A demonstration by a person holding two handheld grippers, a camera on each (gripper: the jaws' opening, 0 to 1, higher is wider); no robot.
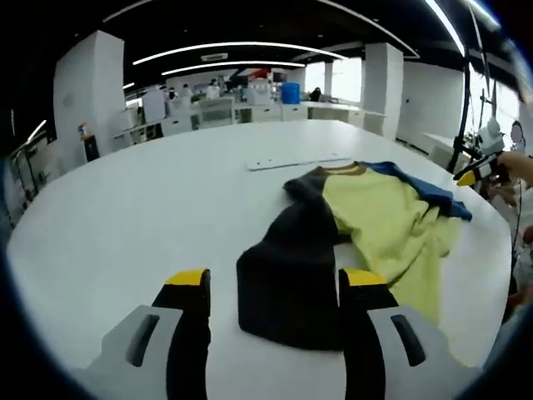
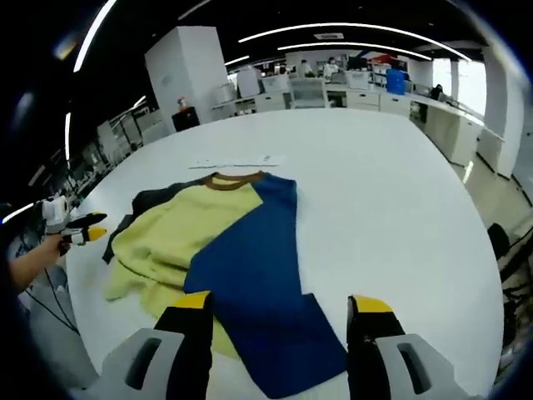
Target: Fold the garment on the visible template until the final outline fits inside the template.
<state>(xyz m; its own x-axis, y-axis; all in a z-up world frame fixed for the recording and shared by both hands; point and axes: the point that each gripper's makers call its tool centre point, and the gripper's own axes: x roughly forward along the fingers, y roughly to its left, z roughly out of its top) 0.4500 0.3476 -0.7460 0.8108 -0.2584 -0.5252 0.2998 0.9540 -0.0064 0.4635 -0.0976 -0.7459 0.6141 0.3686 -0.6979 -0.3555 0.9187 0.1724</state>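
In the left gripper view the left gripper (image 1: 273, 287) hangs with jaws apart over a dark sleeve of the shirt (image 1: 375, 217), crumpled on the white table (image 1: 150, 192). The right gripper (image 2: 283, 310), jaws apart, hovers at the blue sleeve; a pale strip (image 2: 233, 162) lies just beyond the collar.

Bare white tabletop (image 2: 391, 192) lies open on all sides of the rumpled garment (image 2: 225, 250), widest beyond its blue side. A thin white strip (image 1: 300, 161), just past the collar, is the one other thing lying there. Desks and pillars stand well beyond the tabletop's far edge.
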